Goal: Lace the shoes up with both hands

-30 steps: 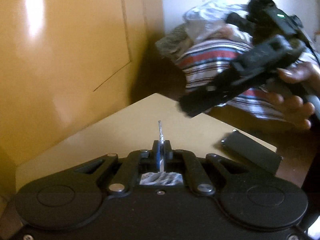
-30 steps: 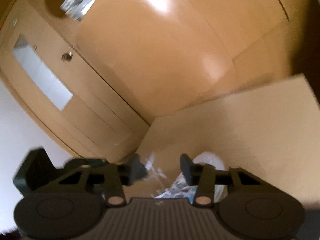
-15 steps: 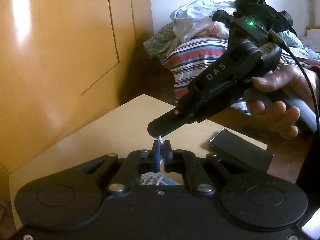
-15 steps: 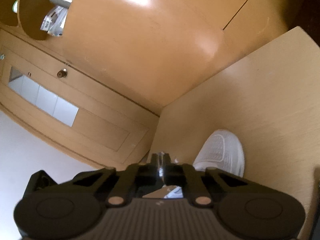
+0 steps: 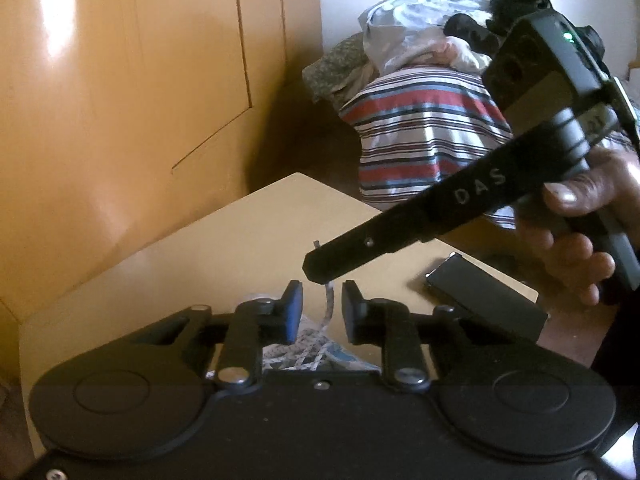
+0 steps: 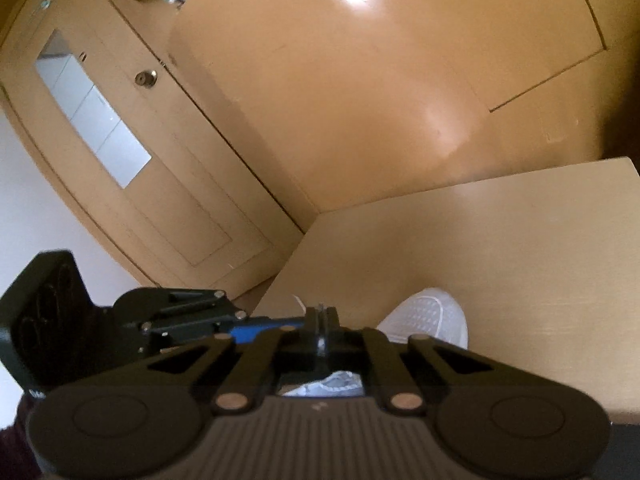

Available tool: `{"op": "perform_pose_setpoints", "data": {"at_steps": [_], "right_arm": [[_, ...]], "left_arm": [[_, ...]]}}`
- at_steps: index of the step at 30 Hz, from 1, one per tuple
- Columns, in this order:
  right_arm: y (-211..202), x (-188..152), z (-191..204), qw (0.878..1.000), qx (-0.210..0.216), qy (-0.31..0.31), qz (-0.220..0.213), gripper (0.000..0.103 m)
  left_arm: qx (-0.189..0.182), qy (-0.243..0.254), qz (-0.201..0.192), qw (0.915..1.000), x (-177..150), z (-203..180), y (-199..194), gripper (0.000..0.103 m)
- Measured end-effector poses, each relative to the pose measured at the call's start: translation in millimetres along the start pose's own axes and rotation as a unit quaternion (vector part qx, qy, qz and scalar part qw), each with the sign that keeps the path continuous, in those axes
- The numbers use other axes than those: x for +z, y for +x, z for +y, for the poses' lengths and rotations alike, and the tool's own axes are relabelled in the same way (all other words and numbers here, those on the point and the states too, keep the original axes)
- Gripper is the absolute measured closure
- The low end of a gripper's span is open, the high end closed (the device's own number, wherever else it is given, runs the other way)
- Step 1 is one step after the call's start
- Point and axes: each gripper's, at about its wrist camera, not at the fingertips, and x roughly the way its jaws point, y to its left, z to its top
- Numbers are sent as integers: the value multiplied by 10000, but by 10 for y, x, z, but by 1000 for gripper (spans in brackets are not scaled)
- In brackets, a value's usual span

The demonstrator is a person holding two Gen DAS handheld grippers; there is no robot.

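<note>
A white mesh shoe [image 6: 430, 318] lies on the tan table [image 6: 500, 248], its toe past my right gripper; its laced upper shows under my left gripper [image 5: 304, 354]. My left gripper [image 5: 322, 306] is open, with the white patterned lace [image 5: 329, 306] rising between its fingers. My right gripper [image 6: 322, 318] is shut on the lace end; in the left wrist view its tip [image 5: 320, 266] pinches the lace just above my left fingers. My left gripper also shows in the right wrist view [image 6: 192, 318], at lower left.
A black flat object [image 5: 486, 302] lies on the table's right side. A wooden wardrobe [image 5: 120, 100] and door [image 6: 132, 140] stand close behind the table. A bed with striped cloth [image 5: 420, 132] and piled clothes is beyond the far edge.
My left gripper has opened and let go of the lace. My right gripper came in, shut on the lace end and now holds it.
</note>
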Motion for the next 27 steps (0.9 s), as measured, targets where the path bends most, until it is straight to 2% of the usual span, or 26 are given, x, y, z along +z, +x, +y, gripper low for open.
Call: {"op": "perform_pose_setpoints", "data": {"at_steps": [1, 4, 6, 8, 9, 10, 11, 15, 18, 21, 25, 27], "right_arm": [[-7, -11, 4, 10000, -29, -35, -9, 100], [-14, -18, -6, 10000, -4, -27, -18, 100], [-29, -15, -14, 10000, 13, 1, -42, 97], [-66, -1, -14, 10000, 15, 18, -80, 92], [-93, 9, -11, 9999, 1, 25, -105, 83], [-121, 20, -7, 9999, -12, 33, -129, 79], [-160, 19, 6, 9999, -34, -39, -121, 78], [-86, -103, 193, 9941, -509, -891, 350, 74], [48, -261, 293, 9849, -787, -1363, 721, 67], [165, -390, 347, 9781, -913, -1607, 960, 64], [295, -485, 357, 9745, -1056, -1660, 1082, 64], [334, -510, 346, 9728, -1114, -1691, 1127, 64]], "left_arm": [[-16, -27, 8, 10000, 8, 5, 5, 95], [-42, -57, -10, 10000, 18, 8, 9, 101], [-42, -50, -30, 10000, 23, 2, 7, 102], [216, -68, -153, 9996, 51, 80, -65, 102], [383, -189, -292, 9987, 80, 174, -145, 102], [573, -415, -516, 9962, 120, 323, -262, 102], [724, -605, -742, 9928, 140, 434, -356, 102], [1107, -1154, -1506, 9756, 206, 773, -700, 102], [1082, -1258, -1897, 9677, 267, 818, -906, 102], [913, -1121, -2180, 9652, 330, 748, -1037, 102], [791, -565, -1742, 9799, 324, 535, -855, 102], [758, -76, -1186, 9900, 209, 343, -597, 102]]}}
